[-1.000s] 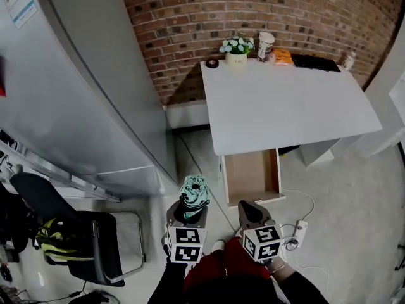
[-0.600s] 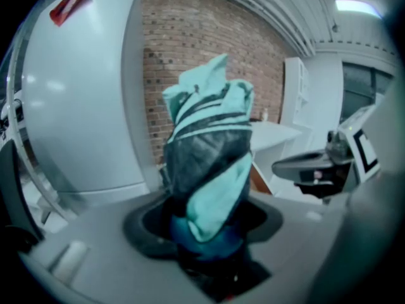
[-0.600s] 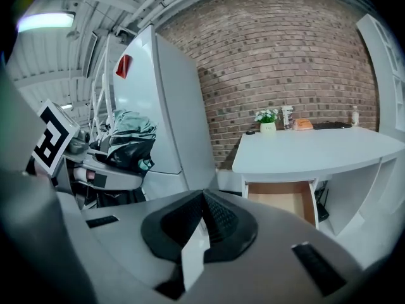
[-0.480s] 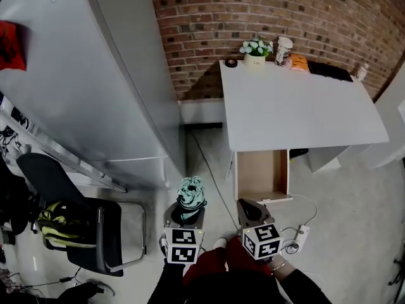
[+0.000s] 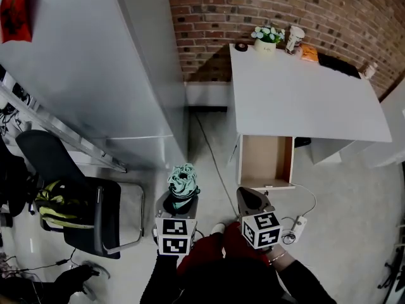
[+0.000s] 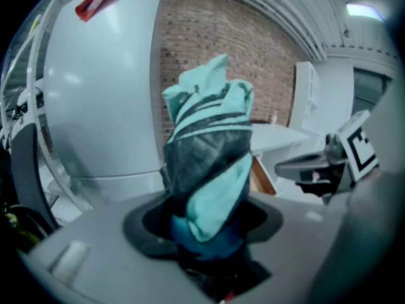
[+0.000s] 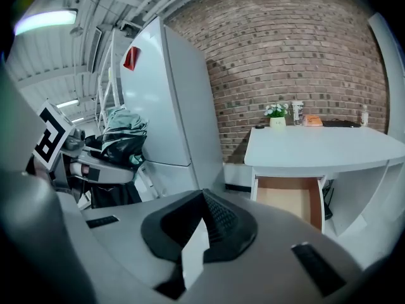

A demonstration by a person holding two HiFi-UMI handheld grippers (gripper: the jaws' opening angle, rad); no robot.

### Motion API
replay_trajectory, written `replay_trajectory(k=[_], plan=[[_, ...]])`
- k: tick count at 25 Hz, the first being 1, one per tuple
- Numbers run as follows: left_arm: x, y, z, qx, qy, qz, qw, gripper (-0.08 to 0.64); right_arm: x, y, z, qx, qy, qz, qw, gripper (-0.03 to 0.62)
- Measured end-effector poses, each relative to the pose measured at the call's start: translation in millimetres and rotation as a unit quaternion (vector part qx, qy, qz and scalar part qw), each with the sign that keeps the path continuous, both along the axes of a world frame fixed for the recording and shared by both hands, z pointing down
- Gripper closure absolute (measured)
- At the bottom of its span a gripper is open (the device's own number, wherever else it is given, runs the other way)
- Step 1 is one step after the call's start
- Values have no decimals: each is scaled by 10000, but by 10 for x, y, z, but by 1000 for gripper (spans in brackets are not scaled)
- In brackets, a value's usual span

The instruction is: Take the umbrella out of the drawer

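Note:
A folded teal and dark grey umbrella (image 5: 183, 181) stands up out of my left gripper (image 5: 179, 200), which is shut on its lower end. In the left gripper view the umbrella (image 6: 209, 163) fills the middle, rising from between the jaws. My right gripper (image 5: 249, 199) hangs beside it to the right with its jaws together and nothing in them; its black pads (image 7: 218, 217) meet in a ridge. The open wooden drawer (image 5: 266, 160) under the white table (image 5: 304, 100) is empty and lies ahead of both grippers, well apart from them.
A tall grey fridge (image 5: 95, 75) stands at the left against a brick wall. A black chair (image 5: 69, 201) with a yellow-green thing on it is at the lower left. A power strip (image 5: 296, 225) and its cable lie on the floor at the right. A flower pot (image 5: 268, 37) and cup stand at the table's far edge.
Both grippers have drifted left across the floor, farther from the drawer, and the head view has swung so the fridge shows more. The umbrella stays in the left gripper.

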State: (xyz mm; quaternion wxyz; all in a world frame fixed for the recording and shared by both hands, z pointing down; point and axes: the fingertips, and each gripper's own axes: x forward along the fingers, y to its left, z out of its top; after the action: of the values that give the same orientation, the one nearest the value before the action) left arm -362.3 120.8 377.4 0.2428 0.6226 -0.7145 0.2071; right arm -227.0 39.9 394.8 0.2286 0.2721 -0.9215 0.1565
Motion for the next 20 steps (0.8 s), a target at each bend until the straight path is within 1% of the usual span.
replay_trajectory(k=[3, 9, 14, 20], plan=[[-11, 73, 18, 12, 68, -54, 10000, 314, -39, 51, 14, 8, 66, -75, 9999, 594], [-18, 198, 38, 5, 156, -133, 9998, 314, -108, 121, -9, -74, 40, -159, 9998, 594], [-38, 306, 70, -39, 180, -126, 9998, 314, -167, 235, 12, -111, 88, -279, 9995, 594], [-63, 416, 116, -74, 217, -212, 9995, 314, -160, 337, 41, -110, 161, -338, 9992, 594]])
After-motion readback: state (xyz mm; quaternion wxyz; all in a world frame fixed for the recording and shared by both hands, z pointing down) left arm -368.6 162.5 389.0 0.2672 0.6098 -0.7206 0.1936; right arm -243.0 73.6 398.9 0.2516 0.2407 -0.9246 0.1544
